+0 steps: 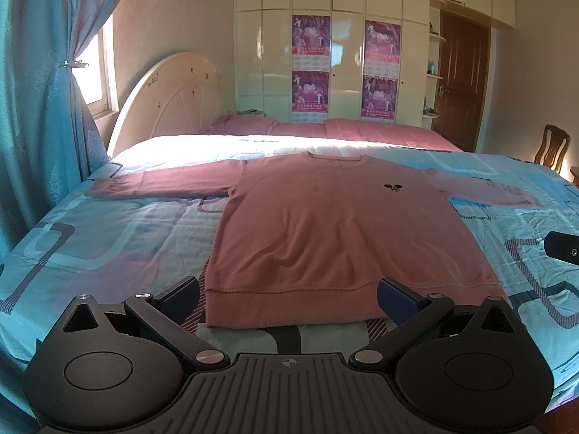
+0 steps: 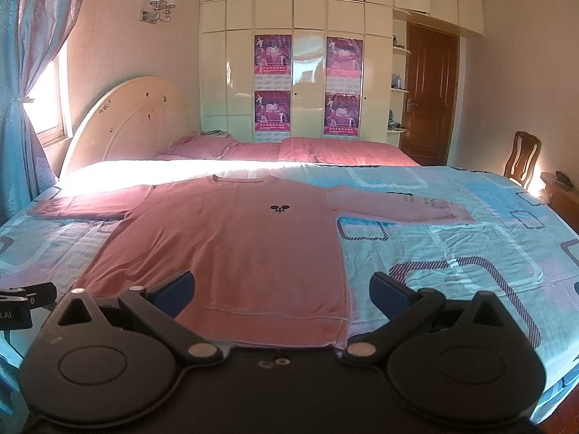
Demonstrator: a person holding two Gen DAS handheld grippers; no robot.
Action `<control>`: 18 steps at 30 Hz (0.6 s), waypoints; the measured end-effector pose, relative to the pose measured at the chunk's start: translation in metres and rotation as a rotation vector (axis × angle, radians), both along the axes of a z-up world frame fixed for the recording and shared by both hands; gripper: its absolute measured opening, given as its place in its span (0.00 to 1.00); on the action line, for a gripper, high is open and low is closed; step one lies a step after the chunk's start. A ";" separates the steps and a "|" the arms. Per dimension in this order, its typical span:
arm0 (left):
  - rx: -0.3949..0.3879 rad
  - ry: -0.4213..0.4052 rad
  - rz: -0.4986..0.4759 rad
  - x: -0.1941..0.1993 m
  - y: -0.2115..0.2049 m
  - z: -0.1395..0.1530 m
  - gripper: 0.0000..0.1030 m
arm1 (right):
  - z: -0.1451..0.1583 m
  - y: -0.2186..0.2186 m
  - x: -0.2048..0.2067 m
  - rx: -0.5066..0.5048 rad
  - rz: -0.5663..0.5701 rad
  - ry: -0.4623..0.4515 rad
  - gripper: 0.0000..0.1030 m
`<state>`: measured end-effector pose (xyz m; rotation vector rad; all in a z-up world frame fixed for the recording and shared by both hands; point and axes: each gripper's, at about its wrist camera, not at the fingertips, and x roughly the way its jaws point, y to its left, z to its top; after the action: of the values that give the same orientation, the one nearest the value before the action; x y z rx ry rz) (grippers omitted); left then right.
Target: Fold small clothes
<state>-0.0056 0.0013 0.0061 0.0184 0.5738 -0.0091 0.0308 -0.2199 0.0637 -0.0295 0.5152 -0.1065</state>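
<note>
A pink long-sleeved sweater (image 1: pixel 325 224) lies flat across the middle of the frame on the blue patterned bedspread (image 1: pixel 108 238), both sleeves spread wide, hem nearest the cameras. The left gripper (image 1: pixel 289 298) hovers at the hem, jaws released, holding nothing. The right gripper (image 2: pixel 282 294), low in its frame, jaws spread too, sits over the hem's right corner.

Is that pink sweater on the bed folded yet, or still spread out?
Spread out. The pink sweater lies flat on the bed, front up, both sleeves stretched sideways, hem straight. No fold shows.
</note>
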 end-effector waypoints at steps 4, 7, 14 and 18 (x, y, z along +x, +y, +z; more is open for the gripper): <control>0.001 0.003 0.003 0.001 -0.001 -0.001 1.00 | 0.000 0.000 0.002 0.002 0.003 0.001 0.99; 0.002 0.007 0.005 0.002 0.000 -0.002 1.00 | 0.000 0.001 0.004 0.003 0.003 0.002 0.99; 0.000 0.019 0.003 0.008 -0.003 -0.005 1.00 | -0.001 0.000 0.008 -0.003 -0.016 0.004 0.99; -0.008 0.023 -0.005 0.017 -0.005 -0.007 1.00 | -0.002 -0.009 0.011 -0.006 -0.042 0.003 0.99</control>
<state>0.0111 -0.0038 -0.0011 0.0123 0.5965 -0.0165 0.0420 -0.2285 0.0613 -0.0244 0.5182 -0.1487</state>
